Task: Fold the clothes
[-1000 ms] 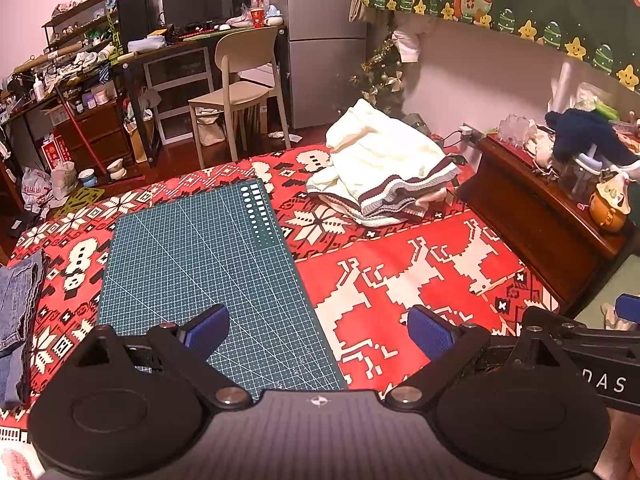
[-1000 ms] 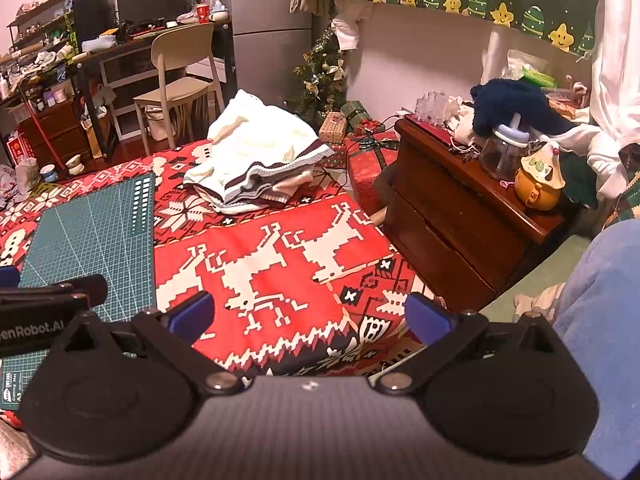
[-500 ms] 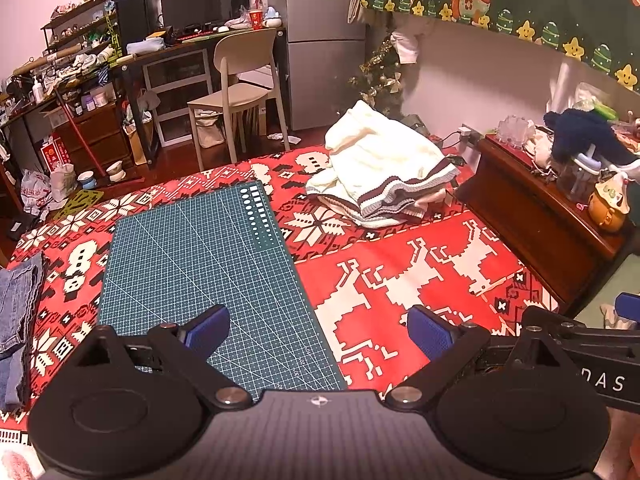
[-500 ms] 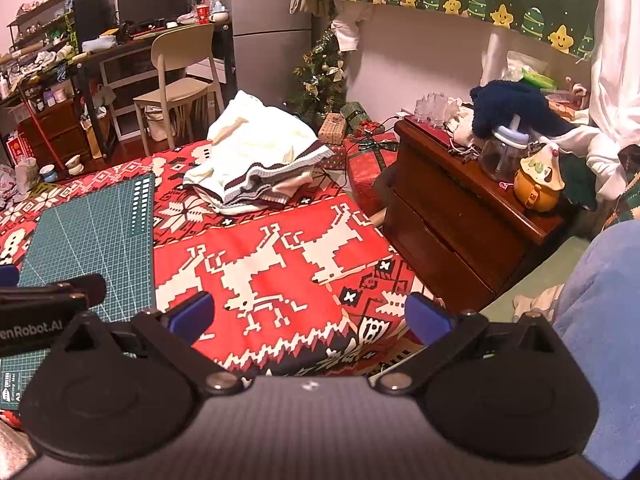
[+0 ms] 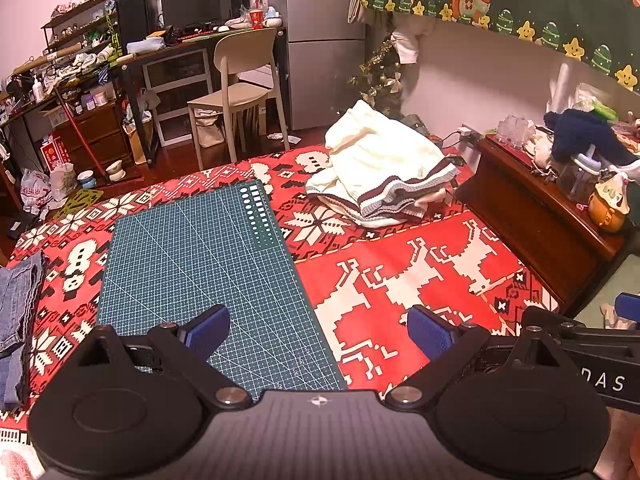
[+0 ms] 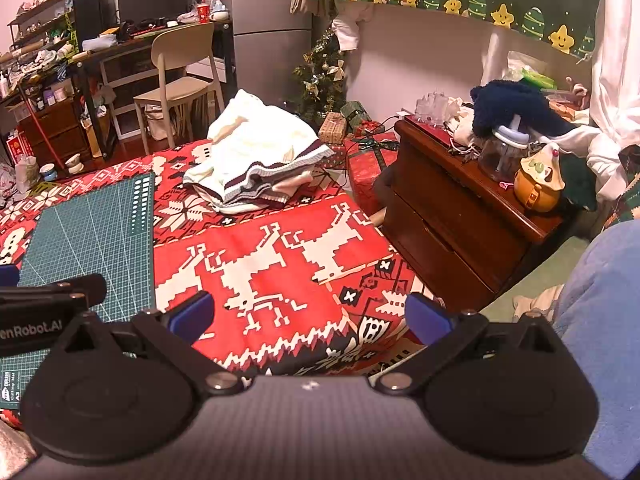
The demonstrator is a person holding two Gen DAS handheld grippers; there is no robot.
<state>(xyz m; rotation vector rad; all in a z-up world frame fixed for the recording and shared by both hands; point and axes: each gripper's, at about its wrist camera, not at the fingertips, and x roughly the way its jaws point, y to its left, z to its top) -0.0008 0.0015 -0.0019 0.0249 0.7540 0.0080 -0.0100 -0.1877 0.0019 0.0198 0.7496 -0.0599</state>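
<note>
The green cutting mat (image 5: 200, 280) lies flat on a red-and-white patterned blanket (image 5: 420, 280) and serves as the landmark here. Beyond the mat's far right corner, well apart from both claws, a cream knitted sweater (image 5: 380, 172) with dark and grey striped hems sits in a loose, rumpled heap on the blanket; the right wrist view shows the same heap (image 6: 256, 160) to the right of the mat (image 6: 88, 240). Off the mat's left edge, at the border of the left wrist view, a piece of blue denim (image 5: 16, 312) lies on the blanket, partly cut off by the frame. The left claw (image 5: 318, 330) hangs over the mat's near right corner, its two blue-padded fingers (image 5: 206, 330) spread wide with nothing between them. The right claw (image 6: 308, 316) is to the right of the mat, over the reindeer pattern of the blanket (image 6: 280, 272), and its blue fingers (image 6: 192, 316) are likewise spread wide and hold nothing. Further right of the mat, past the blanket's edge, stands a dark wooden cabinet (image 6: 460, 220) with a dark blue knitted item (image 6: 516, 108) piled on top. Behind the mat's far edge are a beige chair (image 5: 240, 88) and a cluttered desk (image 5: 160, 52).
</note>
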